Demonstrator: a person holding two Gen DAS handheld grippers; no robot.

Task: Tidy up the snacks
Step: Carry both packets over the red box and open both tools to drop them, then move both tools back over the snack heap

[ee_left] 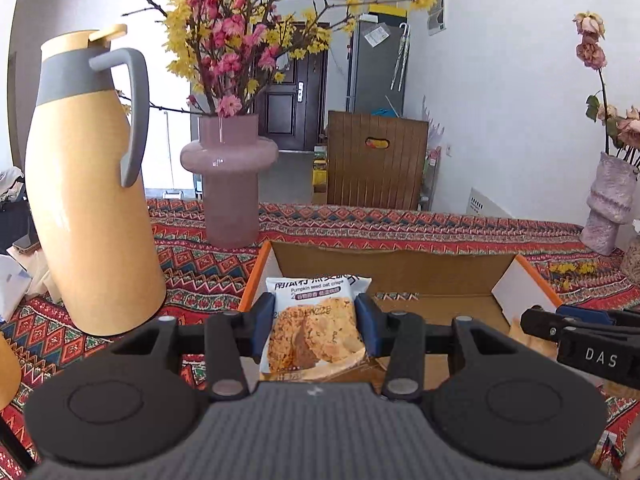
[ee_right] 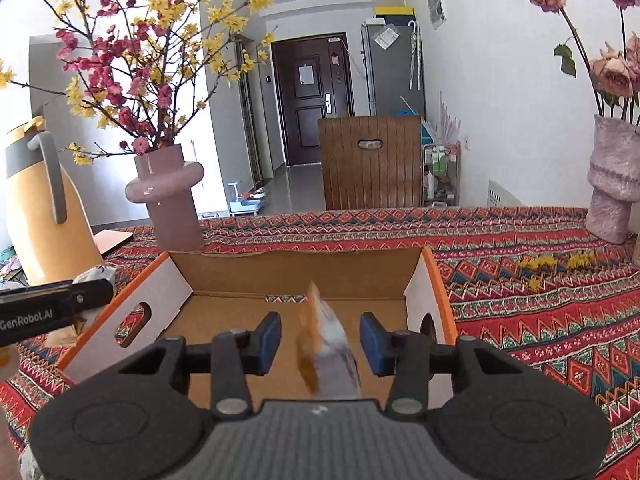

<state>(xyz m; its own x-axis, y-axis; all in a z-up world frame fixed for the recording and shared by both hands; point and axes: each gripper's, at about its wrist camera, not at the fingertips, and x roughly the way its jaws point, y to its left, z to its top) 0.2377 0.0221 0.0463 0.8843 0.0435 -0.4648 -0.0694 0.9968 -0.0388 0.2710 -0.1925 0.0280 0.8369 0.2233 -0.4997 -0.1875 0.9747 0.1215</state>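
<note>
Between the blue pads of my left gripper sits a snack packet, white at the top with printed lettering and a picture of two golden, seedy oat crisps below; the pads press on both its edges, so the hold is firm, jaws drawn in to the packet's width. It hangs over the near left part of the cardboard box, an open carton with orange outer sides, white end flaps and a bare brown floor.

My right gripper is over the same box. A second packet, blurred, orange and pale, stands edge-on between its pads, and there is a clear gap on either side, so the jaws are apart and grip nothing.

The box rests on a red patterned tablecloth with zigzag bands. On it stand a yellow flask with a grey handle, a pink vase of red and yellow blossom, and a rough mauve vase of faded roses, with yellow petals scattered near it. Beyond are a wooden chair back, a dark door and white walls.
</note>
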